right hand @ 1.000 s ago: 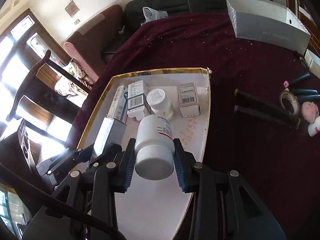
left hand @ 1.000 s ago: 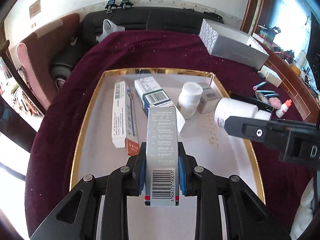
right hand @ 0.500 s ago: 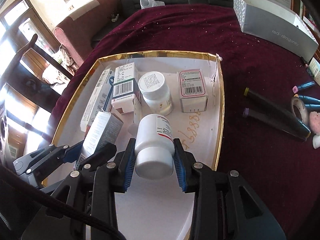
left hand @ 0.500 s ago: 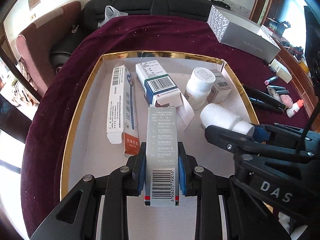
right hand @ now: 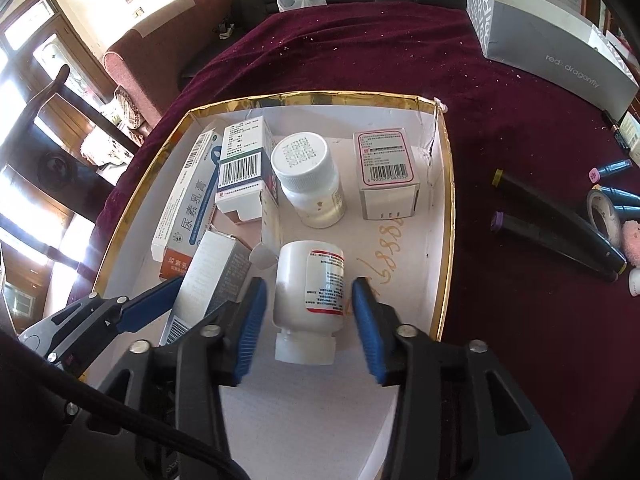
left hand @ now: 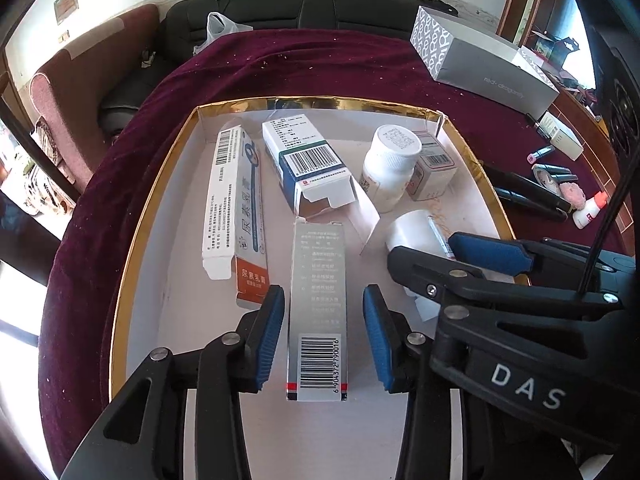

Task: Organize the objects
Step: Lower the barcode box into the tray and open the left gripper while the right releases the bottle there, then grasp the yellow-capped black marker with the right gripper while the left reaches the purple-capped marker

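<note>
A gold-rimmed white tray (left hand: 320, 103) lies on the maroon cloth. A silver carton with a barcode (left hand: 318, 312) rests on the tray floor between the pads of my left gripper (left hand: 323, 292). Its jaws are opening, with a gap on each side of the carton. A white pill bottle (right hand: 308, 296) lies on its side, cap towards the camera, inside my right gripper (right hand: 309, 282). Those jaws are opening too, and the pads stand clear of the bottle. In the left wrist view the right gripper (left hand: 424, 246) sits beside the carton. The silver carton (right hand: 216, 276) also shows in the right wrist view.
The tray also holds a long white-and-orange carton (left hand: 236, 208), a blue-and-white box with an open flap (left hand: 308, 164), an upright white bottle (left hand: 390, 164) and a small white box (left hand: 434, 168). On the cloth to the right lie a grey shoebox (left hand: 480, 68), black markers (left hand: 528, 192) and a small dropper bottle (left hand: 588, 210).
Both grippers were shut on their loads before. Now the jaws have parted, and the carton and the bottle lie free on the tray floor.
</note>
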Demonstrator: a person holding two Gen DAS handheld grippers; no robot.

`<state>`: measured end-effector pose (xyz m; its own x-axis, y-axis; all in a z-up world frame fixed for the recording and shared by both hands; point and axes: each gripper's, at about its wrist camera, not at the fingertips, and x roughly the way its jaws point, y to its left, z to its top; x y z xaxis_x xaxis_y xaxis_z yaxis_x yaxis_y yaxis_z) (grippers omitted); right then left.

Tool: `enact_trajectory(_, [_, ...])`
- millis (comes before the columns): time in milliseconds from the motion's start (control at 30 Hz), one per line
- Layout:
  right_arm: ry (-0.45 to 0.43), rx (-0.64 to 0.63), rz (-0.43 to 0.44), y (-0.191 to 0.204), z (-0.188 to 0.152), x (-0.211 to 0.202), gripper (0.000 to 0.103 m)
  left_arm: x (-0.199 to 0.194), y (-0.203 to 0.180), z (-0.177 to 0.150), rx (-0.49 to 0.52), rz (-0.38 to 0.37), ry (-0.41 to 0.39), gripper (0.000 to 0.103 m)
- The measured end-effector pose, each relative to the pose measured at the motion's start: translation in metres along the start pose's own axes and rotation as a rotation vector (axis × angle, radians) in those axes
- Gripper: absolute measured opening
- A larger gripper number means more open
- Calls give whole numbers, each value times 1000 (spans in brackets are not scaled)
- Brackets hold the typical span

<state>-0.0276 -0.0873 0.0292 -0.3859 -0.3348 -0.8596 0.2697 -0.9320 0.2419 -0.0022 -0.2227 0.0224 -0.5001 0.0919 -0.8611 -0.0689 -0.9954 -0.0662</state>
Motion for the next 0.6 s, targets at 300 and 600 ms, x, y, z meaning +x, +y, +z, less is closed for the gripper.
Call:
enact_trajectory(300, [-59, 14, 32, -2, -1, -23, 54, -4, 4, -4, -23, -8, -20, 36])
enact_trajectory(600, [-195, 119, -8, -64, 5, -75, 70, -49, 30, -17, -160, -161, -139, 46])
